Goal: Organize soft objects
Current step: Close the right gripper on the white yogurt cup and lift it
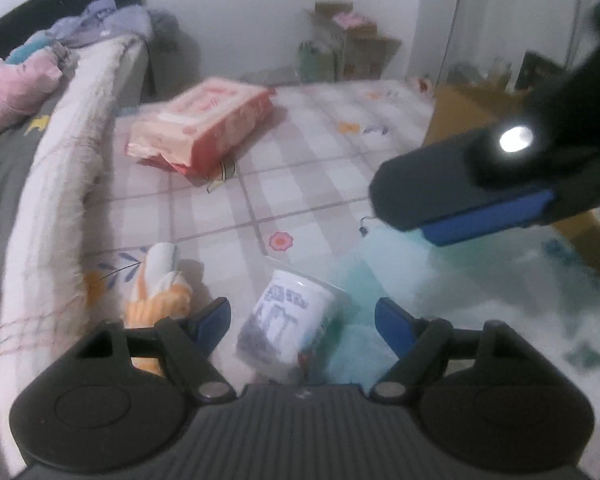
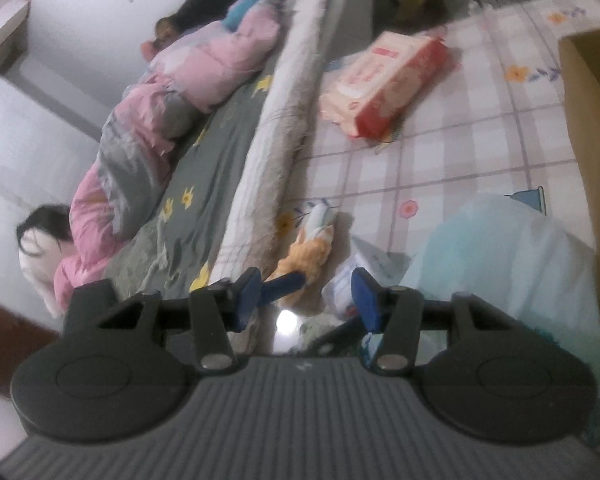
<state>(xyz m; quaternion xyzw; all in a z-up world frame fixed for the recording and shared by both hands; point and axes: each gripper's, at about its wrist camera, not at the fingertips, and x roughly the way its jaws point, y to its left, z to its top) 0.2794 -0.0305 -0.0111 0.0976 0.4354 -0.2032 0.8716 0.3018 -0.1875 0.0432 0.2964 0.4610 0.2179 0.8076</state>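
The small white wrapped pack lies on the checked mat, directly ahead of my left gripper and between its blue fingertips, which stand wide apart with nothing in them. Its long axis looks tilted, running from near-left up toward far-right, so I judge the jaws would close roughly across its shorter side. Just left of it, near the mat's edge along the mattress, lies the orange and white plush toy, its long axis pointing away from me. To the right a pale teal plastic bag touches or nearly touches the pack; I cannot tell which. My right gripper hangs higher, above the bag, also spread wide and empty, looking down over the left one. Of the two, the left is clearly nearer the pack, so I'd take it with that hand. Farther off toward the mat's far-left corner sits the red tissue pack, and a cardboard box stands at the right edge.
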